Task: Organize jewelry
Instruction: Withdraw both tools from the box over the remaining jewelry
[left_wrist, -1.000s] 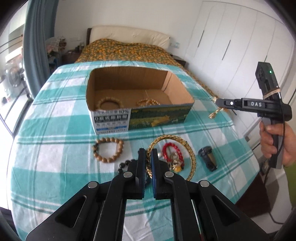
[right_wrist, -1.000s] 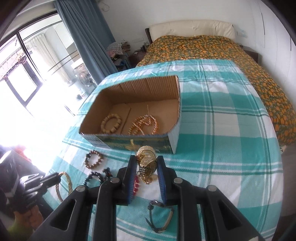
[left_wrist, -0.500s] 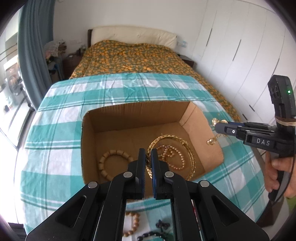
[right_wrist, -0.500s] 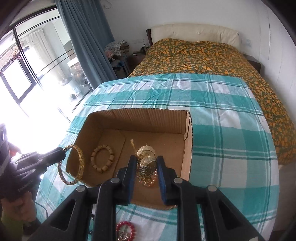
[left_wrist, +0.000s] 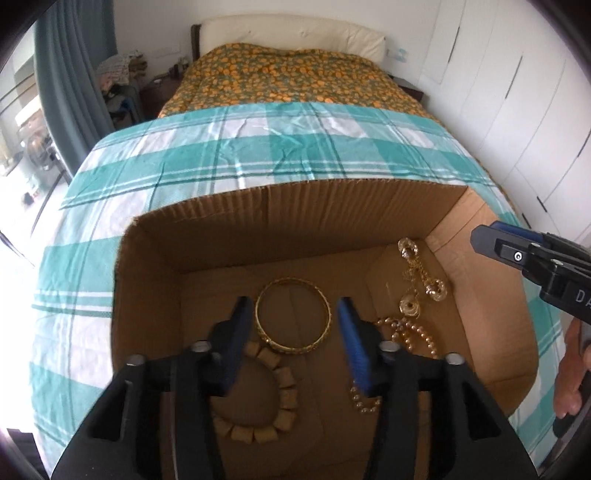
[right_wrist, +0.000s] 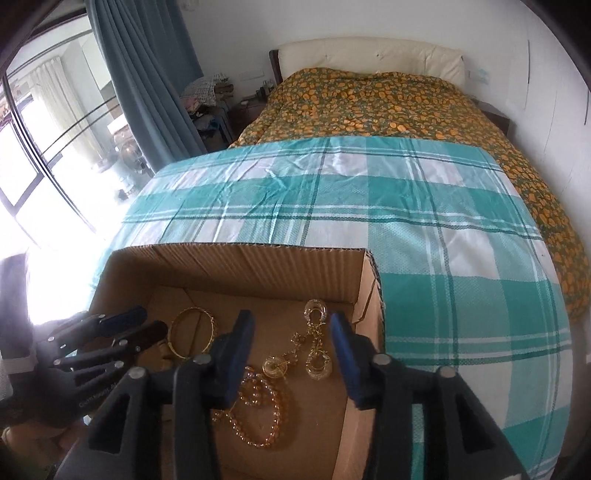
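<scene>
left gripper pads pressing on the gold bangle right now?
No: the left gripper has its jaws opening, and the gold bangle lies between them on the cardboard box floor, pads clear of it.

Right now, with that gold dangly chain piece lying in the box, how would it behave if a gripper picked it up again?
The gold chain piece would probably hang limp, since its linked rings lie kinked across the cardboard box floor. It looks light. Its thin links might slip from the pads or snag on the beaded gold necklace close by.
</scene>
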